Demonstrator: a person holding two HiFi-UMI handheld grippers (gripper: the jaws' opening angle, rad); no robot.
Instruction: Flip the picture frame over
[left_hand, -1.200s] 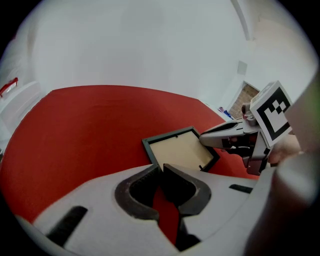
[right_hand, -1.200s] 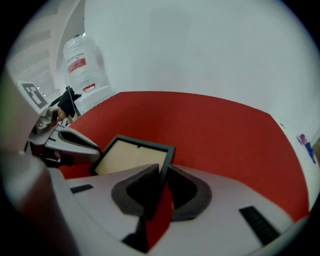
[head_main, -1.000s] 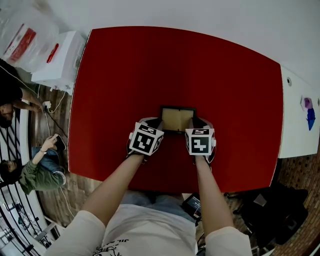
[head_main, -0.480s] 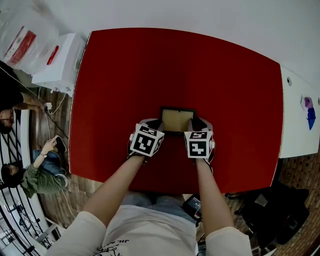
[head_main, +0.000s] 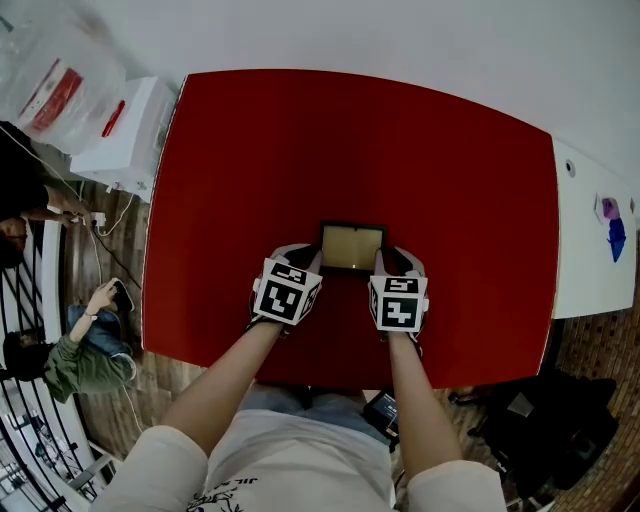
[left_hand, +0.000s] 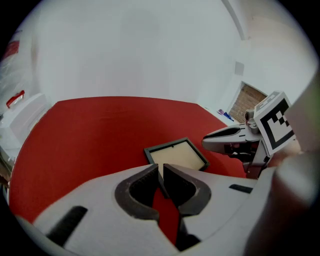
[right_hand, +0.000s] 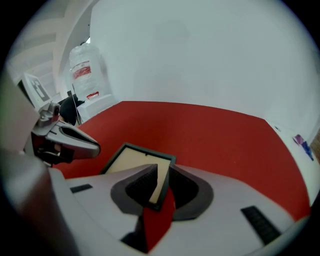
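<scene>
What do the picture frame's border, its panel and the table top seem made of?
The picture frame has a dark, matte border, likely wood or plastic. Its panel is tan and dull, probably fibreboard or card. The table is uniform red without shine, maybe cloth or laminate.

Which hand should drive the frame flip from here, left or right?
Left, probably. The left tongs grip a corner of the picture frame edge-on and tight; the right tongs have just been opening, with their corner sitting tilted between them.

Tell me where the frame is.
In the head view, the frame is over the table, centre-front, its near-left corner between the fingers of the left gripper.
</scene>
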